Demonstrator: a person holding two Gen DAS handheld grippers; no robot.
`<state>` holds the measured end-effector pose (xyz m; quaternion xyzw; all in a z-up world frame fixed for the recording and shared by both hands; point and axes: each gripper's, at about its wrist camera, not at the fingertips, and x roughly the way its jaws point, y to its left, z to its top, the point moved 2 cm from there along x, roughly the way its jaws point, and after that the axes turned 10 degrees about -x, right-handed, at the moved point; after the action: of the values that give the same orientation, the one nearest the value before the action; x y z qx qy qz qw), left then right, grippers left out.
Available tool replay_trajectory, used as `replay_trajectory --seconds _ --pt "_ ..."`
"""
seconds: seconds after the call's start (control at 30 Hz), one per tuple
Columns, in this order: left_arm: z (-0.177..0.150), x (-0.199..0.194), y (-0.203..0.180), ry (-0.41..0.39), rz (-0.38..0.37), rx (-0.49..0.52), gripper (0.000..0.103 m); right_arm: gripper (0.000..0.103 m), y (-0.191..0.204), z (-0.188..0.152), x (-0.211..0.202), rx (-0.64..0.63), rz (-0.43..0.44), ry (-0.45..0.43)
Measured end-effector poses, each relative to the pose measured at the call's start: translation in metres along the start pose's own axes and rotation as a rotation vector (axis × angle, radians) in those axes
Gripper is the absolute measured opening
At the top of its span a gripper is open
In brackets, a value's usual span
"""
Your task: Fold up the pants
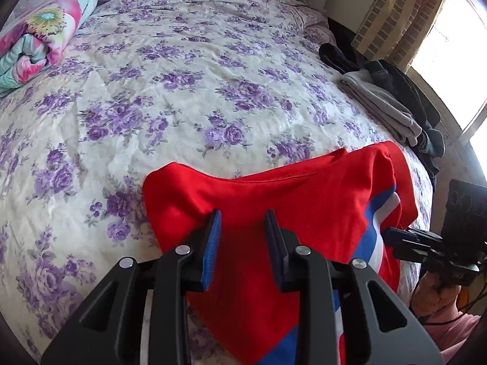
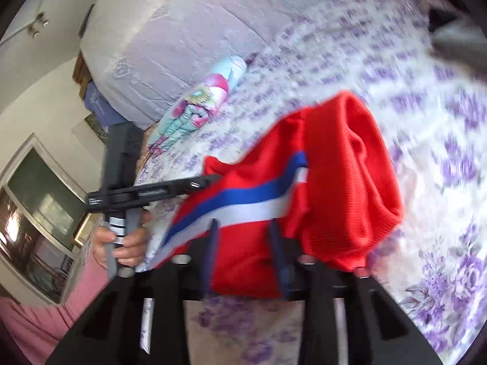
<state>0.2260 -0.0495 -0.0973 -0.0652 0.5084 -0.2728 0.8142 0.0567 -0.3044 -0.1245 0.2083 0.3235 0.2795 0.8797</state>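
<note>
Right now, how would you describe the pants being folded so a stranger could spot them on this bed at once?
Start from the bed's purple-flowered bedspread. At its near edge, in front of the left gripper, lie the red pants. Unlike the grey folded clothes and dark garments on the right side, or the pink-and-teal rolled quilt on the left, they are bright red with a blue-and-white side stripe.

Open floral bedspread [image 1: 188,97] is seen ahead of the left gripper [image 1: 243,222] and to its left, with room for a pass across the middle of the bed. The far-left corner is taken by a rolled colourful quilt [image 1: 39,36], and the right edge is blocked by a stack of grey and dark folded clothes [image 1: 386,103]. Space just right of the left gripper is occupied by the red pants [image 1: 304,206] and the right gripper [image 1: 392,237]; the headboard [image 2: 170,39] closes off the far end.
</note>
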Motion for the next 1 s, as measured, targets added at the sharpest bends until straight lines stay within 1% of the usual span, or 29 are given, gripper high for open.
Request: replay_trajectory --seconds 0.03,0.07,0.1,0.17,0.23,0.3,0.37,0.43,0.47,0.53,0.57,0.6,0.7,0.77,0.8,0.83,0.87,0.9,0.93,0.97,1.0 --pt "-0.002 -0.008 0.002 -0.016 0.012 -0.017 0.033 0.027 0.001 0.000 -0.006 0.011 0.020 -0.005" --pt "-0.004 -0.018 0.004 -0.040 0.027 -0.034 0.050 0.036 0.004 0.002 -0.014 0.004 0.030 -0.023" --pt "-0.008 -0.030 0.007 -0.075 0.055 -0.058 0.071 0.055 0.008 0.006 -0.027 -0.014 0.017 -0.062" --pt "-0.018 -0.046 0.011 -0.120 0.090 -0.092 0.088 0.067 0.012 0.014 -0.048 -0.048 -0.002 -0.124" --pt "-0.033 -0.056 0.013 -0.113 0.076 -0.118 0.088 0.069 0.008 0.027 -0.060 -0.078 -0.051 -0.155" --pt "-0.046 -0.060 0.016 -0.086 0.062 -0.153 0.089 0.076 -0.005 0.040 -0.060 -0.087 -0.134 -0.143" --pt "-0.060 -0.057 0.020 -0.028 0.023 -0.205 0.089 0.077 -0.026 0.050 -0.051 -0.079 -0.151 -0.074" --pt "-0.072 -0.047 0.022 0.055 -0.067 -0.262 0.089 0.077 -0.049 0.056 -0.034 -0.038 -0.161 0.037" --pt "-0.077 -0.044 0.021 0.074 -0.088 -0.272 0.089 0.077 -0.057 0.056 -0.023 -0.014 -0.154 0.081" --pt "-0.080 -0.041 0.017 0.083 -0.082 -0.255 0.089 0.077 -0.071 0.053 0.000 0.038 -0.082 0.177" --pt "-0.080 -0.039 0.015 0.095 -0.088 -0.250 0.089 0.079 -0.076 0.051 0.012 0.073 -0.039 0.222" --pt "-0.080 -0.035 0.013 0.122 -0.111 -0.254 0.089 0.083 -0.081 0.049 0.022 0.104 0.018 0.250" --pt "-0.077 -0.025 0.006 0.169 -0.153 -0.252 0.090 0.083 -0.079 0.052 0.033 0.097 0.096 0.272" --pt "-0.073 -0.019 0.001 0.185 -0.178 -0.249 0.090 0.082 -0.074 0.052 0.041 0.115 0.171 0.279" --pt "-0.071 -0.017 0.000 0.194 -0.200 -0.255 0.090 0.078 -0.069 0.052 0.045 0.111 0.185 0.281" --pt "-0.068 -0.013 -0.002 0.202 -0.225 -0.260 0.090 0.075 -0.065 0.051 0.049 0.098 0.180 0.289" --pt "-0.065 -0.010 -0.004 0.207 -0.247 -0.262 0.090 0.063 -0.061 0.050 0.053 0.082 0.163 0.294" --pt "-0.064 -0.008 -0.003 0.207 -0.261 -0.269 0.089 0.054 -0.059 0.049 0.056 0.074 0.156 0.302" --pt "-0.062 -0.008 -0.003 0.203 -0.273 -0.275 0.088 0.046 -0.057 0.049 0.056 0.083 0.172 0.298" --pt "-0.060 -0.009 -0.003 0.193 -0.285 -0.284 0.078 0.041 -0.055 0.051 0.056 0.085 0.181 0.292" --pt "-0.059 -0.011 -0.002 0.183 -0.287 -0.286 0.068 0.039 -0.050 0.054 0.054 0.064 0.184 0.281"
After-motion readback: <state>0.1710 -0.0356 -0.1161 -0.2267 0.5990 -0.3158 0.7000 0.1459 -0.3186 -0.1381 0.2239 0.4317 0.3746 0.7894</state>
